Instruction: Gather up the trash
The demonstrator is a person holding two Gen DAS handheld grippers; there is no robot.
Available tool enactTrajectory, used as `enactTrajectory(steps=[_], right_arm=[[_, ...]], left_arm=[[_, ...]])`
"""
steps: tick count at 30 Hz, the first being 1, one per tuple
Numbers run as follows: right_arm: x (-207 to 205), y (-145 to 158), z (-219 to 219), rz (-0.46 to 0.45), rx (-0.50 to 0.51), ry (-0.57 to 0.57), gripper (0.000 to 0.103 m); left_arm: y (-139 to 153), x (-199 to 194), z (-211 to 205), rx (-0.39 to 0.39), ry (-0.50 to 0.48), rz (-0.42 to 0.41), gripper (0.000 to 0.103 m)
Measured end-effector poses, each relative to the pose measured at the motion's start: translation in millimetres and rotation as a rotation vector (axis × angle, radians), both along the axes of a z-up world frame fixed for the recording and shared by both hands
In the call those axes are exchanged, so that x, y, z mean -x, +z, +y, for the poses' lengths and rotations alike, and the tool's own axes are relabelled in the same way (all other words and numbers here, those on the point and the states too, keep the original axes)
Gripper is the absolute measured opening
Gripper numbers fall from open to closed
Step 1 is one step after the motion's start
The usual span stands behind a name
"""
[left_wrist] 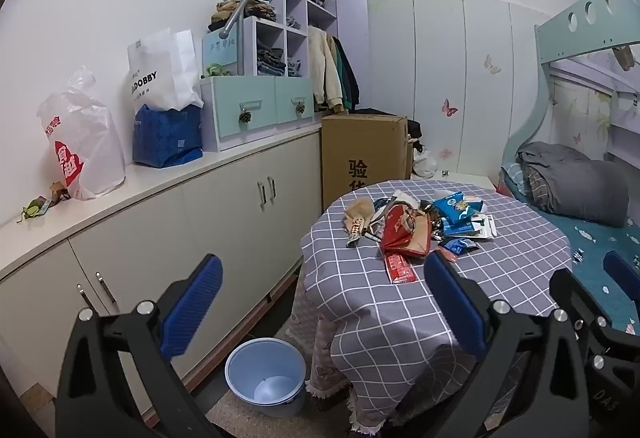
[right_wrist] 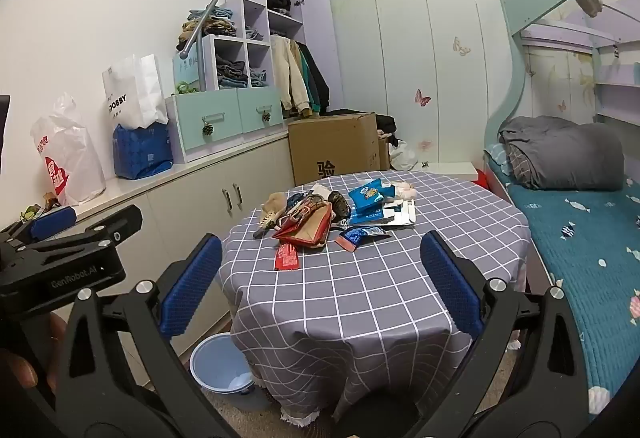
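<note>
A heap of trash (left_wrist: 416,226) (right_wrist: 332,214) lies on the far half of a round table (left_wrist: 420,298) (right_wrist: 360,298) covered with a grey checked cloth: red and blue wrappers, brown paper, a flat red packet (left_wrist: 400,268) (right_wrist: 287,256) nearest me. A light blue bin (left_wrist: 266,376) (right_wrist: 222,364) stands on the floor at the table's left foot. My left gripper (left_wrist: 322,308) is open, short of the table, nothing between its blue pads. My right gripper (right_wrist: 320,288) is open too, over the table's near edge, empty. The left gripper (right_wrist: 60,238) also shows at the right wrist view's left edge.
A long low cabinet (left_wrist: 160,222) (right_wrist: 192,206) runs along the left wall with plastic bags, a blue bag and drawers on top. A cardboard box (left_wrist: 362,154) (right_wrist: 334,146) stands behind the table. A bunk bed (left_wrist: 592,206) (right_wrist: 580,222) fills the right side.
</note>
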State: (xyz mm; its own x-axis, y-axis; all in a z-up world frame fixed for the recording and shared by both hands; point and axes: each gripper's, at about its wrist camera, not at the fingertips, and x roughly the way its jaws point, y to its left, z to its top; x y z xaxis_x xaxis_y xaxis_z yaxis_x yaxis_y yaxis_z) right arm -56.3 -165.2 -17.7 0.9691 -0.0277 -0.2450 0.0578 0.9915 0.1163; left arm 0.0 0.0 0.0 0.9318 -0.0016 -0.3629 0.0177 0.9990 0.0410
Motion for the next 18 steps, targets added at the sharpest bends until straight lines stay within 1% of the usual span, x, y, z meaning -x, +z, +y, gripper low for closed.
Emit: enactTrajectory(steps=[14,18], right_arm=[[0,0,-1,0.007,-0.006,0.000,0.097],[-1,0,0,0.010,-0.007,0.003,0.097]], left_arm=[[0,0,0,-0.001,0.003,0.004,0.099],[-10,3,-2,-0.001,0.007,0.002,0.099]])
